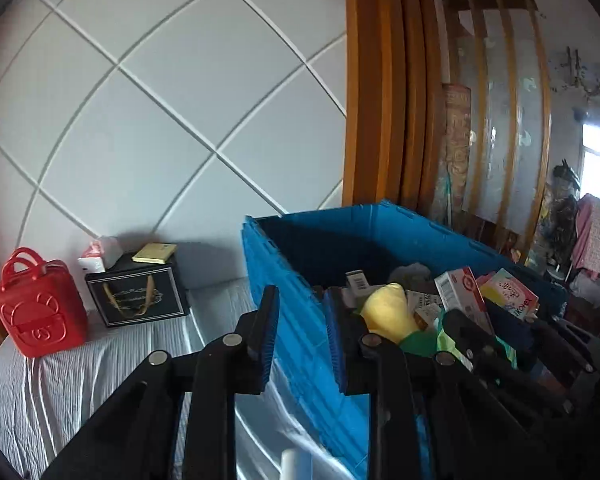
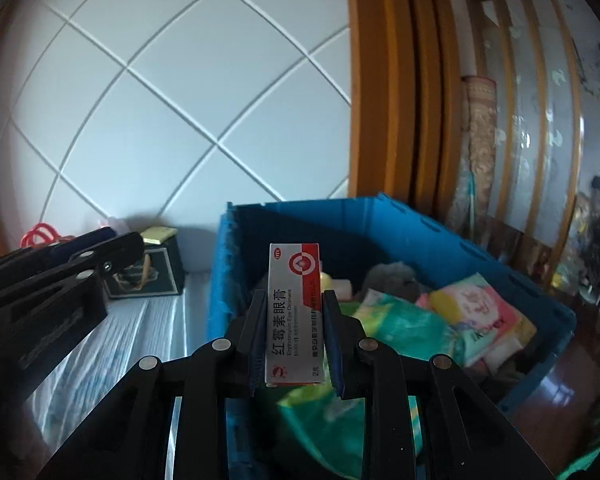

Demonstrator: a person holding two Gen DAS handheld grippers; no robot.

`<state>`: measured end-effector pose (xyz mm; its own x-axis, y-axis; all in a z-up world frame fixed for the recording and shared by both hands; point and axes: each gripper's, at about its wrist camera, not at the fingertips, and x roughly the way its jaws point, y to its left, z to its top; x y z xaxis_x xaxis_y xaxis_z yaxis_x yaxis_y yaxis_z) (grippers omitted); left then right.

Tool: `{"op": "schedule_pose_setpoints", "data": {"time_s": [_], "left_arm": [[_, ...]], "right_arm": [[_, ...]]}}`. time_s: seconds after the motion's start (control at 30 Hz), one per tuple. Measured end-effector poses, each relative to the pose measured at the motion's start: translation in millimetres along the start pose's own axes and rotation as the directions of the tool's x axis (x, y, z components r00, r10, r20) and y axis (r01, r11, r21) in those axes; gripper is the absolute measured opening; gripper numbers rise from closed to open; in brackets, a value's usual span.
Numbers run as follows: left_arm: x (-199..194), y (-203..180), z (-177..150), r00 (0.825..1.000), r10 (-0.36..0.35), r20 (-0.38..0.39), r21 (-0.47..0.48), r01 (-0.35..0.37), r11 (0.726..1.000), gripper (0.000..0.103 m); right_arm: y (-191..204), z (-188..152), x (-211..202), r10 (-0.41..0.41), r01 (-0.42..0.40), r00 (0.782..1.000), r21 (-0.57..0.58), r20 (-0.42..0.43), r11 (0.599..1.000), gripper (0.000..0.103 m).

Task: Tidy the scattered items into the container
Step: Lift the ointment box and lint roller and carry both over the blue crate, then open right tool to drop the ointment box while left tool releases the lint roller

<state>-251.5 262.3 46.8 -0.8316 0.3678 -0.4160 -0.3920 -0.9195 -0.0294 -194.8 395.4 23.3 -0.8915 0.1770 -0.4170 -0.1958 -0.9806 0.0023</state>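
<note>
Right gripper (image 2: pixel 294 316): fingers clamped on a white-and-red ointment box (image 2: pixel 295 312), held upright over the near-left corner of the blue crate (image 2: pixel 440 232). Box reads "红霉素眼膏", "Erythromycin Eye Ointment" and "2g", with a red circle logo near the top end.

Left gripper (image 1: pixel 302 332): fingers spread, nothing between them. The crate's left wall (image 1: pixel 284 292) runs through the gap, with the left finger outside the crate and the right finger over its contents.

Crate contents, beyond and right of the right gripper's fingers: a green soft pack (image 2: pixel 408 324), a pink-and-yellow tissue pack (image 2: pixel 480 312) with partly readable "Kotex" print, and a grey fuzzy item (image 2: pixel 396 276) near the far wall. Under the fingers lies more green packaging, blurred. The left wrist view also shows a yellow plush item (image 1: pixel 388 312) just beyond its right finger and a barcoded white box (image 1: pixel 358 280); small print is unreadable.

The crate sits on a bed with a grey striped sheet (image 1: pixel 100 360). Left of the left gripper's fingers, against the quilted white wall: a red plastic bag-shaped case (image 1: pixel 38 304), a black gift box with gold ribbon (image 1: pixel 138 292), a yellow notepad (image 1: pixel 154 253) and a small white-and-red pack (image 1: pixel 100 254) on top of it.
</note>
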Motion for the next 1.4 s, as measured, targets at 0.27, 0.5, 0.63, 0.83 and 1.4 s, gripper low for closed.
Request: {"op": "schedule_pose_setpoints", "data": {"time_s": [0.27, 0.5, 0.63, 0.83, 1.4], "left_arm": [[22.0, 4.4, -38.8, 0.983, 0.155, -0.100, -0.097, -0.164, 0.982, 0.037], [26.0, 45.5, -137.4, 0.939, 0.210, -0.274, -0.102, -0.245, 0.964, 0.089], [19.2, 45.3, -164.6, 0.928, 0.176, -0.328, -0.089, -0.215, 0.972, 0.089], [-19.2, 29.4, -124.4, 0.968, 0.134, -0.212, -0.111, -0.160, 0.981, 0.089], [-35.7, -129.1, -53.2, 0.997, 0.045, -0.061, -0.030, -0.047, 0.998, 0.101]], "right_arm": [[-49.6, -12.2, 38.6, 0.046, -0.045, 0.998, 0.010, -0.049, 0.999, 0.026], [-55.2, -38.0, 2.3, 0.054, -0.056, 0.996, 0.031, 0.066, 0.998, 0.054], [-57.8, -58.2, -23.0, 0.036, -0.038, 0.999, 0.064, 0.032, 0.997, 0.056], [-71.3, -61.2, -23.3, -0.012, 0.014, 1.000, 0.066, -0.021, 0.998, 0.045], [-148.9, -35.3, -27.5, 0.109, -0.110, 0.994, 0.027, 0.023, 0.994, 0.039]]}}
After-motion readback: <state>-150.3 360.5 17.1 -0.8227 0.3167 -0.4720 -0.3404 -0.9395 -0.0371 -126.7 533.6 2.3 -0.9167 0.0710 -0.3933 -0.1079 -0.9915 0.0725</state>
